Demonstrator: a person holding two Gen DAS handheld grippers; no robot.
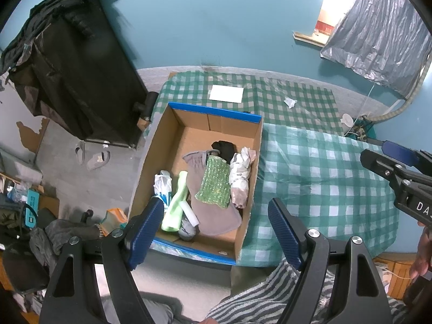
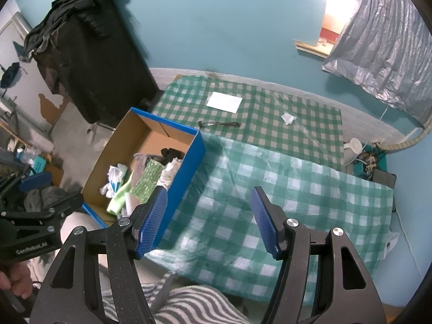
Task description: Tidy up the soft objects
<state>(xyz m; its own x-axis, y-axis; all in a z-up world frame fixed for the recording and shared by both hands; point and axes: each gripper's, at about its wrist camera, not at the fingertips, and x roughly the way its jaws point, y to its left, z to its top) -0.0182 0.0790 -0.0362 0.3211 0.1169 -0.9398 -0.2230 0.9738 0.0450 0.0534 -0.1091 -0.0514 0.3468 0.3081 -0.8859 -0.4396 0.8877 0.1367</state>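
One cardboard box [image 1: 199,135] with blue edging is seen at the centre of the left wrist view, set on the green-checked surface [image 1: 310,167]. Inside it lie one green knitted cloth [image 1: 214,183], one grey cloth [image 1: 216,216], one black item [image 1: 225,148], one pale patterned bundle [image 1: 240,178], one light-green roll [image 1: 176,199] and one white crumpled bag [image 1: 162,183]. The left hand-held gripper [image 1: 216,232] and the right hand-held gripper [image 2: 209,218] are both held spread, with nothing pinched.

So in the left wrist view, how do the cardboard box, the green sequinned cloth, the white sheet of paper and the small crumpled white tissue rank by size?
1. Blue-rimmed cardboard box
2. Green sequinned cloth
3. White sheet of paper, though it lies farther away, so this is unsure
4. Crumpled white tissue
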